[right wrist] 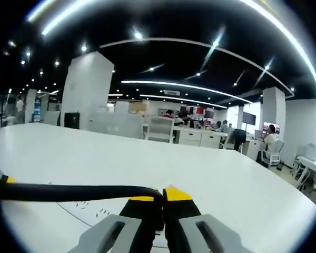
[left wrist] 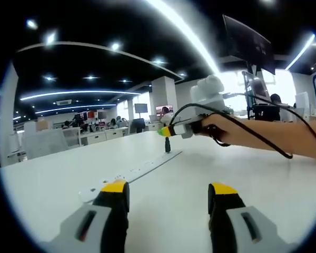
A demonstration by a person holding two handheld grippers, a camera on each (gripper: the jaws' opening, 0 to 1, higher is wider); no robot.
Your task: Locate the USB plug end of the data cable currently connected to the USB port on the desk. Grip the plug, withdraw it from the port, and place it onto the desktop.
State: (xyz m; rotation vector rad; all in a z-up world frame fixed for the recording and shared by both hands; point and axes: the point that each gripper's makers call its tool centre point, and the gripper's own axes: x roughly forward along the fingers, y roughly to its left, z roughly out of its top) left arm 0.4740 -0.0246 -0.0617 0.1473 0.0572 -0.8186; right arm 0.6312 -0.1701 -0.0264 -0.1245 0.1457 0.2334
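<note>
Left gripper (left wrist: 168,194): low in the left gripper view, yellow-tipped jaws spread wide apart, nothing between them, hovering over the white desk (left wrist: 52,179).
Right gripper (right wrist: 163,197): in the right gripper view, jaws pressed together on the black data cable (right wrist: 73,192), clamped right at the yellow tips. Seen also in the left gripper view (left wrist: 166,132), entering from the right, held out over the desk by a person's bare forearm (left wrist: 274,134).
Data cable: in the right gripper view, runs from the left edge straight across to the closed tips, just above the desk surface. A second black lead in the left gripper view trails along the forearm; cannot tell whether same cable.
USB plug (left wrist: 167,145): small dark upright piece directly under the right gripper's tip in the left gripper view, standing at the far end of the white port strip (left wrist: 142,169). Cannot tell whether seated in the port or just lifted clear; too small.
Port strip: long, flat, white, lying on the desk, running diagonally from near the left gripper's jaws toward the plug.
Desk: white, broad, faint printed markings near the right gripper's tips in the right gripper view.
Background: open office, ceiling strip lights, desks, chairs, seated people far off, dark monitor (left wrist: 250,42) on a stand upper right in the left gripper view.
</note>
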